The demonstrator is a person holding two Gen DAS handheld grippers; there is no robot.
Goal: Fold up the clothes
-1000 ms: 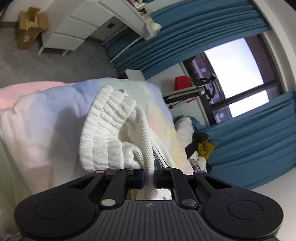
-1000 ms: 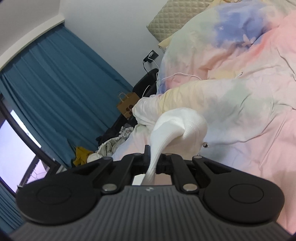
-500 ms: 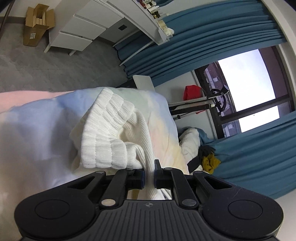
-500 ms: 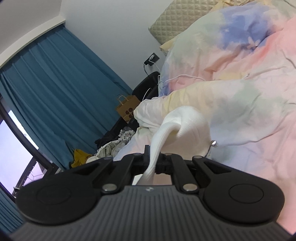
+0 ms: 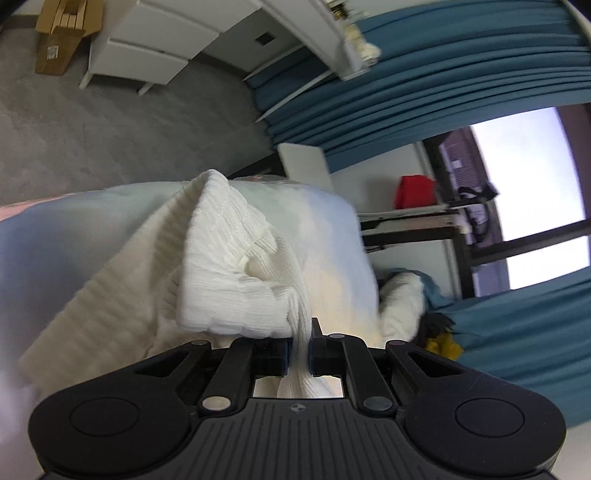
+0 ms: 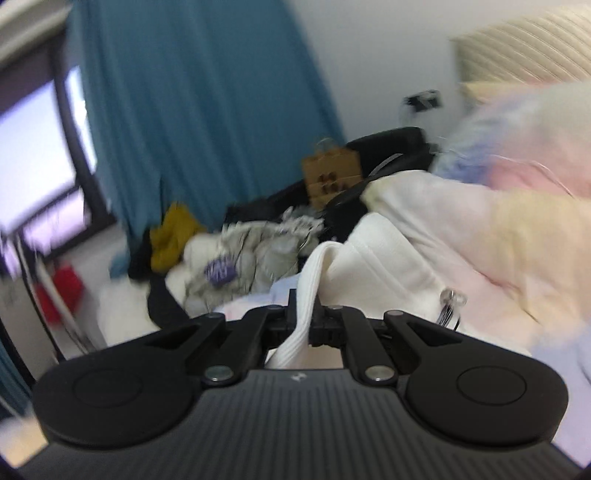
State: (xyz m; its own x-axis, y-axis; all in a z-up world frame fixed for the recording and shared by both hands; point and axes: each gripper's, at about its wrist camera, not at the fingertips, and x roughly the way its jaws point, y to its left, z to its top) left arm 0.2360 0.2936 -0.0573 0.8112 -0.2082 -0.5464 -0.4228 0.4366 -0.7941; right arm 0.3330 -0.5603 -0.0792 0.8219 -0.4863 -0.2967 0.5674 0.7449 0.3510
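Observation:
A white ribbed knit garment (image 5: 229, 266) lies bunched over the pastel duvet (image 5: 332, 236) of the bed. My left gripper (image 5: 299, 343) is shut on a fold of it, and the cloth runs back between the two fingers. In the right wrist view the same white garment (image 6: 380, 258) drapes toward the duvet, and my right gripper (image 6: 304, 325) is shut on a ribbed edge of it. This view is blurred by motion. A small metal clip or ring (image 6: 448, 306) shows beside the cloth.
A heap of clothes (image 6: 251, 251), a yellow item (image 6: 171, 236) and a brown paper bag (image 6: 332, 175) sit beside the bed by the blue curtains (image 6: 192, 103). White drawers (image 5: 147, 48), a cardboard box (image 5: 62, 33) and grey carpet (image 5: 110, 125) lie beyond the bed.
The right gripper has swung left, so its view now faces the curtain and clothes heap instead of the bed. The left gripper has pulled the garment out, and more of it is spread.

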